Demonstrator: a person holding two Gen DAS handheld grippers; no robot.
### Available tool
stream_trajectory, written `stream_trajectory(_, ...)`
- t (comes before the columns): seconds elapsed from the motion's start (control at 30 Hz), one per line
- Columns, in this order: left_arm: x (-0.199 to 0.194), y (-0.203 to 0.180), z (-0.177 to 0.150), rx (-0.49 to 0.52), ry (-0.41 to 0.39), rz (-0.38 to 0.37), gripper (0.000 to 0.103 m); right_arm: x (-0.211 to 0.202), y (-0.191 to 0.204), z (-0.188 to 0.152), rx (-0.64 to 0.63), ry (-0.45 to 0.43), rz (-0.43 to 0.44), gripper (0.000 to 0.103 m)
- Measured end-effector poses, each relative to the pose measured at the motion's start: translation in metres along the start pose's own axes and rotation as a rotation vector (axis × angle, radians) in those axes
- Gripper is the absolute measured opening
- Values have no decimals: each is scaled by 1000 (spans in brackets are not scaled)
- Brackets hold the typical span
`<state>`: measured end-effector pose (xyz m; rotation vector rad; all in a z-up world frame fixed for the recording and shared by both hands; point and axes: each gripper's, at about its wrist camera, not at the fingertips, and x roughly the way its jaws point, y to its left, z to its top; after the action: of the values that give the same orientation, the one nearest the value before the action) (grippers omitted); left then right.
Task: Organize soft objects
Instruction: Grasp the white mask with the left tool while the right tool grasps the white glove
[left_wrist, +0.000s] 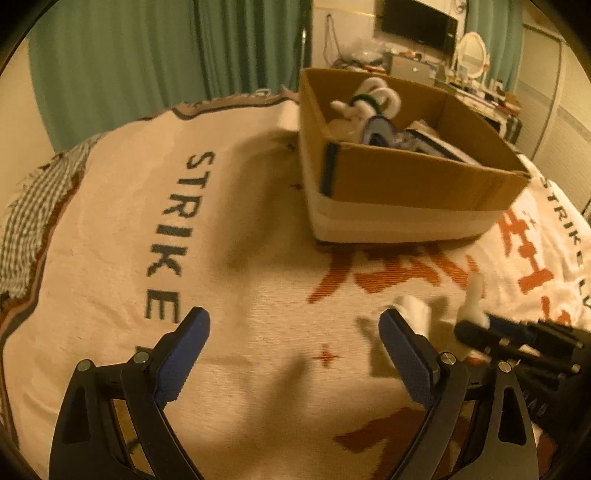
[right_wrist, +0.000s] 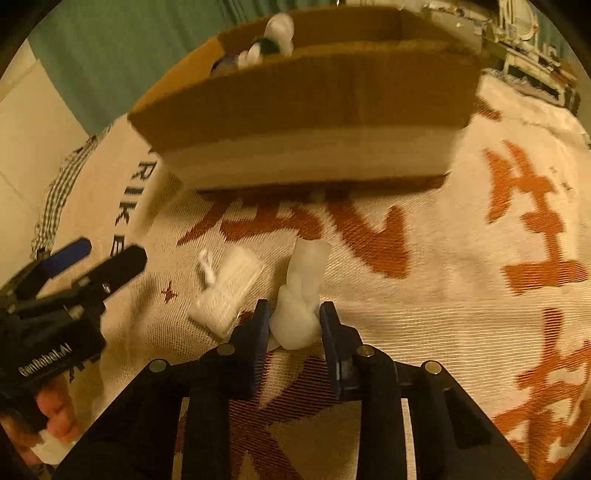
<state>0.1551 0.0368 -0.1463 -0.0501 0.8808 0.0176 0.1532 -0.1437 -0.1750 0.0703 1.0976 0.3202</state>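
Fingers of the right gripper (right_wrist: 291, 319), black with dark blue pads, are pressed against both sides of a soft white rolled cloth bundle (right_wrist: 301, 295), clamping its lower end while the rest rises upright between and beyond the tips. Just to the left of it, a flat white gauze-like packet (right_wrist: 229, 293) with a fine woven texture and a small twisted tail lies on the cream woven blanket (right_wrist: 443, 295), close to the bundle; whether they touch cannot be told. The blanket is coarse-knit, patterned with large orange characters and dark lettering. Beyond both items stands an open brown cardboard box (right_wrist: 314, 99) with a pale band around its base. From the left wrist view, the box (left_wrist: 406, 173) holds white looped soft pieces (left_wrist: 373, 96) and a blue-and-white curved item (left_wrist: 380, 133). The left gripper (left_wrist: 295, 328) hovers over the blanket (left_wrist: 110, 240) with its blue ribbed pads spread wide apart and nothing between them; the white packet (left_wrist: 415, 314) sits just past its right fingertip. Teal curtains (left_wrist: 147, 55) hang behind the bed.
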Motion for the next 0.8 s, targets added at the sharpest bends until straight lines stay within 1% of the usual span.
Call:
stream_trajectory(0.1,-3,-15,-2,12,1,-33,93,-21,-15,5,27,-38,-27,27)
stream_trajectory(0.2,0,-32,-5,31,22,-66,84,-37,-33,8,56,-62,-65,27)
stream_trajectory(0.3,7,-50,-11,53,48,-95,83,-43,-47,10,60,-70,-110,27)
stream_trajectory(0.37,13,-61,-17,83,62,-100,76,-44,-56,10,75,-68,-109,27)
stream_trajectory(0.4,18,-67,-19,104,77,-99,70,-43,-58,8,79,-68,-108,27)
stream_trajectory(0.47,25,-74,-22,120,95,-89,69,-40,-63,8,79,-61,-111,27)
stream_trajectory(0.5,28,-75,-22,121,98,-93,66,-38,-64,8,74,-58,-113,27)
stream_trajectory(0.53,31,-76,-23,117,98,-104,56,-34,-61,8,71,-56,-115,27)
stream_trajectory(0.6,37,-78,-23,110,116,-117,45,-28,-60,9,62,-49,-111,27)
stream_trajectory(0.63,40,-78,-24,106,120,-108,40,-27,-62,8,61,-47,-108,27)
stream_trajectory(0.67,40,-78,-25,102,115,-98,36,-25,-62,8,60,-43,-103,27)
stream_trajectory(0.8,40,-75,-26,75,111,-113,34,-19,-61,7,65,-31,-86,27)
